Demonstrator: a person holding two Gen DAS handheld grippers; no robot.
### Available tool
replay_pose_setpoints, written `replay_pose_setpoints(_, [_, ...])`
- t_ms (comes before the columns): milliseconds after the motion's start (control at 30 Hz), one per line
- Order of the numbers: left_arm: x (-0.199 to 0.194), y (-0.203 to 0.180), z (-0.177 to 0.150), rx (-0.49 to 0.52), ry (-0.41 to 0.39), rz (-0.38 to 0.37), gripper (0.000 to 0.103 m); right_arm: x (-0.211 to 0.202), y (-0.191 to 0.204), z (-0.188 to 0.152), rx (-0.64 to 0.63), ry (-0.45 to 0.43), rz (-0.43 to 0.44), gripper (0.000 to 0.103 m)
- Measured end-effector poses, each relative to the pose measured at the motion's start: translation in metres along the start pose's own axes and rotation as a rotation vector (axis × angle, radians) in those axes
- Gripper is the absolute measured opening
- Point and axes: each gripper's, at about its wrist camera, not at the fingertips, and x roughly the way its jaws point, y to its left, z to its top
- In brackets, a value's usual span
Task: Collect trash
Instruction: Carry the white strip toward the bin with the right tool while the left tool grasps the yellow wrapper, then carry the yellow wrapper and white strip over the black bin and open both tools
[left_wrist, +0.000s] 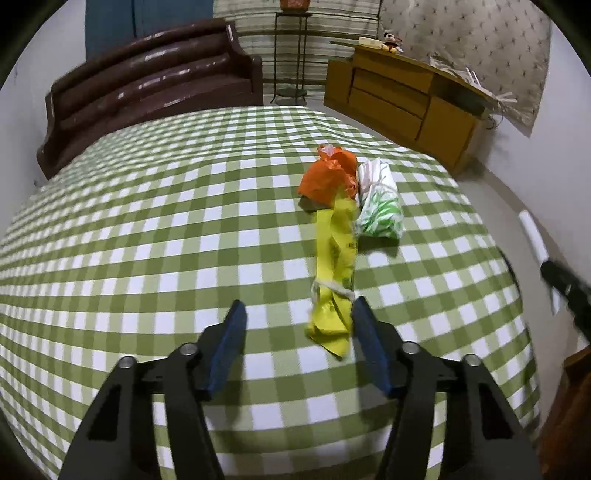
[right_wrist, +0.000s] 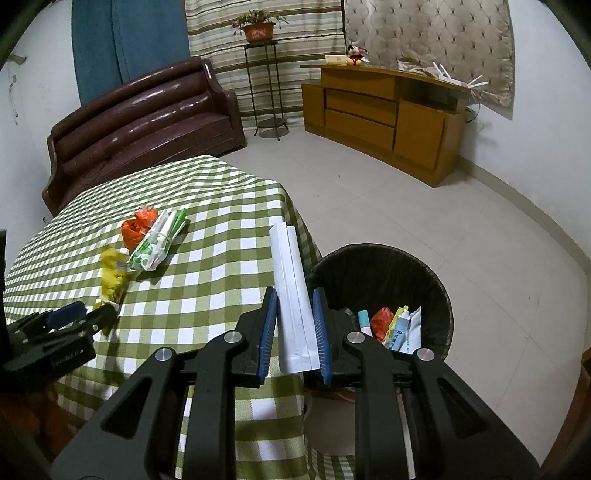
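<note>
Risk 1: the left gripper (left_wrist: 297, 314) may close on only the edge of the yellow wrapper (left_wrist: 334, 266). In the left wrist view the wrapper's near end lies against the inner face of the right-hand finger, lower centre of the frame, not midway between the fingers. The jaws stand partly apart with the pads not pressing on it. A closure from here could pinch thin film at one side, and it may slip out on lifting.

Risk 2: the wrapper's far end touches the orange plastic bag (left_wrist: 327, 177) and lies just beside the green-and-white packet (left_wrist: 380, 206), right of centre on the checked tablecloth (left_wrist: 147, 221). Pulling the wrapper could drag these neighbours along.

Risk 3: the right gripper (right_wrist: 294, 325) is clamped narrowly on a white paper packet (right_wrist: 291, 295). In the right wrist view the packet projects toward the frame centre, over the table edge, while the black bin (right_wrist: 384, 266) sits lower right. Release at this position may drop it outside the rim.
</note>
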Motion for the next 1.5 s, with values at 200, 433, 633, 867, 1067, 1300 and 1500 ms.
replay_pose_setpoints(200, [-0.008,0.003,-0.011,0.017,-0.015,-0.003,0.046,-0.004,0.002,0.0,-0.007,-0.007,-0.006,0.02])
replay_pose_setpoints(433, [-0.015,0.003,0.0,0.046,-0.062,-0.026,0.05,-0.007,0.005,0.0,-0.019,-0.013,-0.016,0.02])
replay_pose_setpoints(633, [-0.004,-0.003,0.012,0.096,-0.038,-0.042,0.047,-0.006,0.003,0.0,-0.022,-0.01,-0.02,0.02])
replay_pose_setpoints(867, [0.003,-0.012,0.015,0.125,-0.013,-0.075,0.031,-0.004,0.002,-0.001,-0.022,-0.007,-0.022,0.02])
replay_pose_setpoints(1067, [0.002,-0.018,0.011,0.151,-0.032,-0.066,0.03,-0.002,0.002,-0.003,-0.03,-0.003,-0.025,0.02])
replay_pose_setpoints(1300, [-0.004,-0.02,0.008,0.155,-0.068,-0.067,0.029,-0.001,0.004,-0.005,-0.038,-0.001,-0.028,0.02])
replay_pose_setpoints(1500, [-0.016,-0.023,0.007,0.146,-0.101,-0.087,0.029,-0.001,0.002,-0.005,-0.033,-0.004,-0.033,0.02])
